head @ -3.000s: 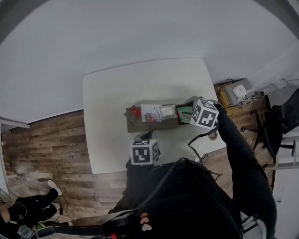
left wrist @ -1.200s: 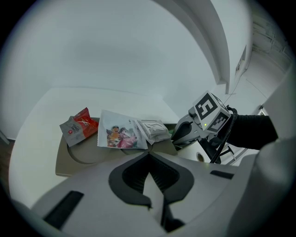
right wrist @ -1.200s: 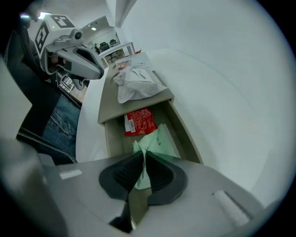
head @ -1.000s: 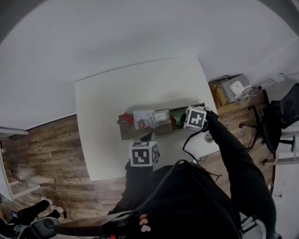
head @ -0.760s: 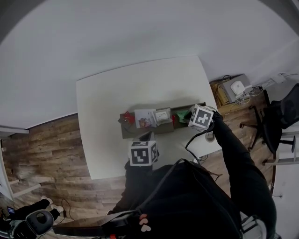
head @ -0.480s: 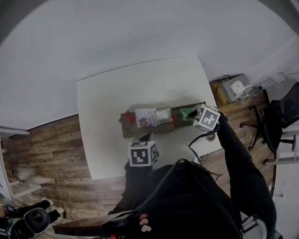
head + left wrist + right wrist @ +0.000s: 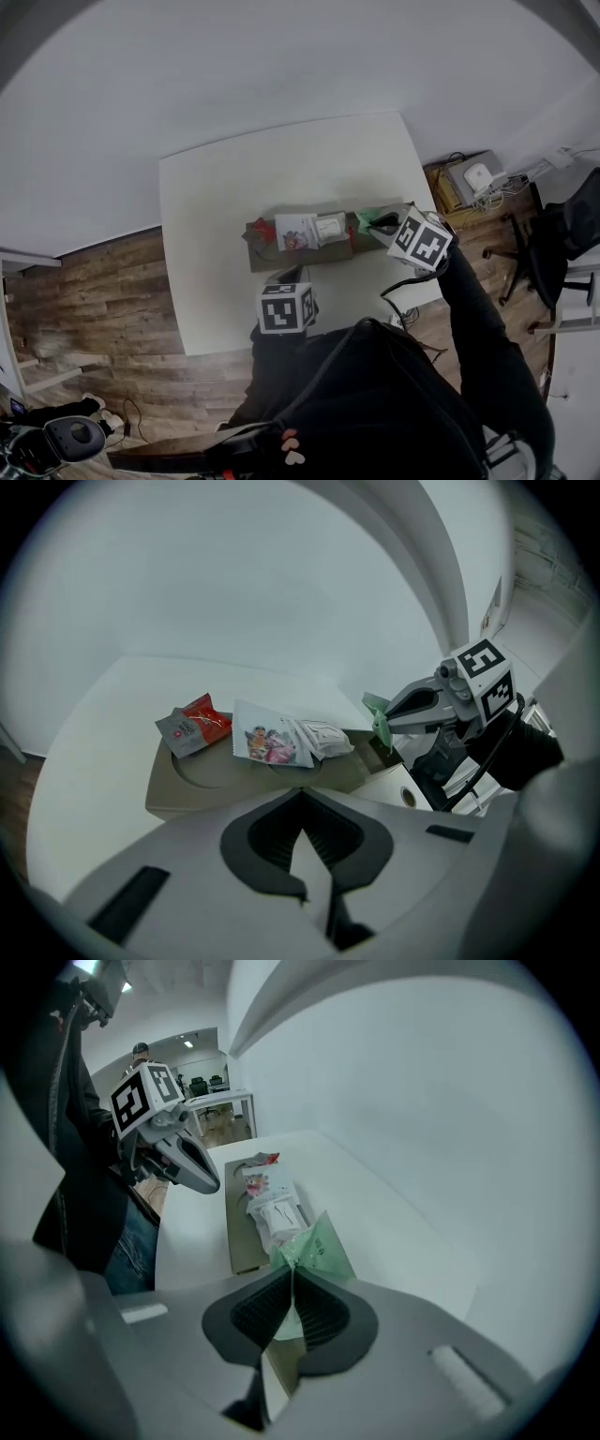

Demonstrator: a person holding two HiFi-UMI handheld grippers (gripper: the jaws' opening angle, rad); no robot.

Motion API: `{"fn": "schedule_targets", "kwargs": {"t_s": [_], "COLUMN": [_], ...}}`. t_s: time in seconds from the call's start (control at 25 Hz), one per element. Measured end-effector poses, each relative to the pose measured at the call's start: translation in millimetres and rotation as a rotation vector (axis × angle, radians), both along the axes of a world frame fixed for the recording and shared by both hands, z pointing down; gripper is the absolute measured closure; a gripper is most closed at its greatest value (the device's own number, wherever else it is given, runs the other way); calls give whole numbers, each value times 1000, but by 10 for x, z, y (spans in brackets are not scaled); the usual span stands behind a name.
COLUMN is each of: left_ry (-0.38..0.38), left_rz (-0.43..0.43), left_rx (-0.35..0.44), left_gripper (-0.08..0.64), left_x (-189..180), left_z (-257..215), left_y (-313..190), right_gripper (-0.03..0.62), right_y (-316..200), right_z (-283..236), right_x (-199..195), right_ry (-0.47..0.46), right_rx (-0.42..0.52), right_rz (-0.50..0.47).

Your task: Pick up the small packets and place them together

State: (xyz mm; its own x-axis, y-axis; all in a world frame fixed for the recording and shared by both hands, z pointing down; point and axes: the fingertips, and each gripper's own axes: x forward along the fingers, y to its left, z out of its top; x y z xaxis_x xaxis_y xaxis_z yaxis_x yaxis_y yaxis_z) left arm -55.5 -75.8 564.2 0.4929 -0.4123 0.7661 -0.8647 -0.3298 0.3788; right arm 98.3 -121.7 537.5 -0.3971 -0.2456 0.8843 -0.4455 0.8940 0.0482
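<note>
Head view: a white desk [image 7: 234,187] carries a brown tray [image 7: 281,260]. Your right gripper [image 7: 382,225] pinches a green packet [image 7: 371,217] at its fingertips, over the tray's end. Further along the tray, just past the tips of your left gripper [image 7: 289,276], lie a white packet [image 7: 331,226], a picture packet [image 7: 296,230] and a red packet [image 7: 265,228], close together.

Left gripper view: your fingers are closed together with nothing between them. The three packets lie on the tray just ahead of the fingertips, the red one furthest left. The green packet hangs from the other gripper, off to the right.

Right gripper view: your fingers are clamped on the green packet's edge. The tray and its packets lie beyond the fingertips.

Three packets look gathered already. The green one seems the last to join them.
</note>
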Motion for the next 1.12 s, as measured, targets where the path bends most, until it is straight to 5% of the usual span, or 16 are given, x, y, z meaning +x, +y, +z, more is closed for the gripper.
{"fn": "schedule_targets", "kwargs": {"t_s": [0.32, 1.12], "left_ry": [-1, -3], "left_rz": [-39, -192], "left_rx": [10, 5], "left_gripper": [561, 561], "left_x": [-100, -633], "left_z": [-34, -36], "left_y": [82, 226], "right_gripper": [578, 578], "right_y": [-2, 191], "right_z": [-297, -158], "right_x": [-583, -1933], "right_ry": [-77, -73], "right_rx": [92, 61], "right_rz": [-114, -456]}}
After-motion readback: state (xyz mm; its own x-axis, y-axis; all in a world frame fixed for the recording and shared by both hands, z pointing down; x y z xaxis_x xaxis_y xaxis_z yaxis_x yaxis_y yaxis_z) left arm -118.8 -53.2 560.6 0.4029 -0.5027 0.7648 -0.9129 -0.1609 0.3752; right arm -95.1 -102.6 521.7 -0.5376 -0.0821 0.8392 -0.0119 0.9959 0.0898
